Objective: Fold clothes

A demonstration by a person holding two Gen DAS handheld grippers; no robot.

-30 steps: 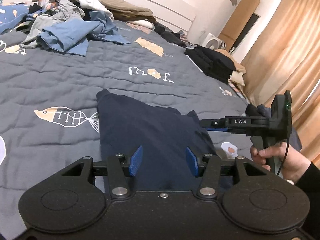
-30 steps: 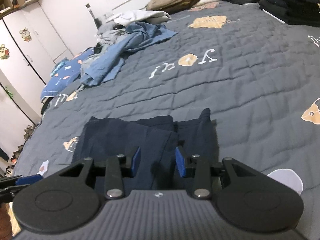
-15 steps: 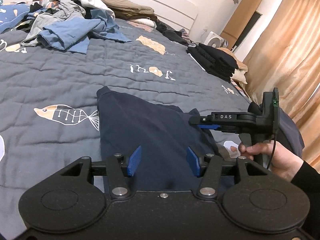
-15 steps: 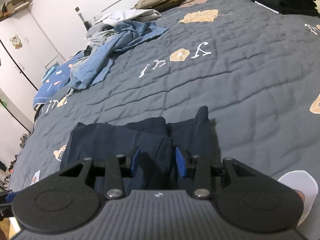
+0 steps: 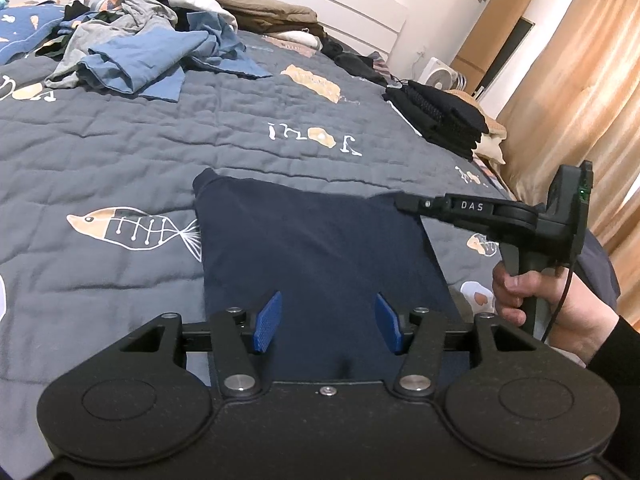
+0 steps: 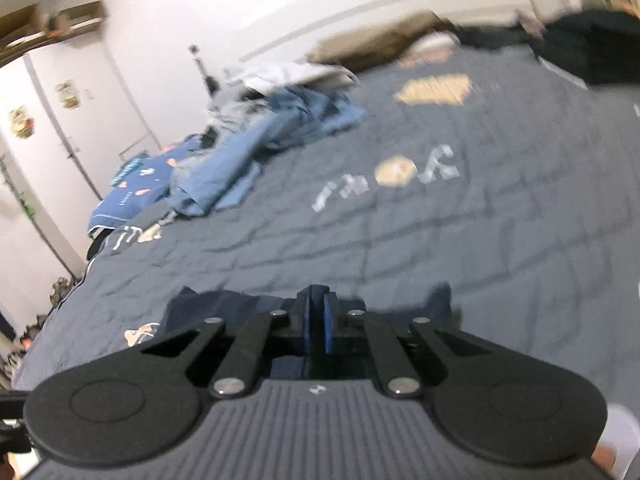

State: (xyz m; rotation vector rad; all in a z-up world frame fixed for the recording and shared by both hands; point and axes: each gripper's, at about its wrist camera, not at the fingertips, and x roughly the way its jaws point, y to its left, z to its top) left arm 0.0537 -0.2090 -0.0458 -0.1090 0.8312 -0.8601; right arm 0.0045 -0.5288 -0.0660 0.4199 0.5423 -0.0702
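Bed [image 5: 120, 152] with grey quilt, bedroom, curtains at one side. Left hand-held gripper [image 5: 326, 326] spread, nothing pinched, over near edge of navy garment [image 5: 312, 248]. Right hand-held gripper [image 6: 318, 328] closing, jaws almost together on the garment's far right corner, as the left view suggests. Garment lies part-folded mid-bed. Beyond it: unfolded heap [image 5: 140, 48] still to do; black folded stack [image 5: 440, 120] done.

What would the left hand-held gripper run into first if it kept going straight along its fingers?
Most likely the navy garment spread on the quilt. The left hand-held gripper angles down over it with jaws apart and nothing between. Depth is hard to judge.
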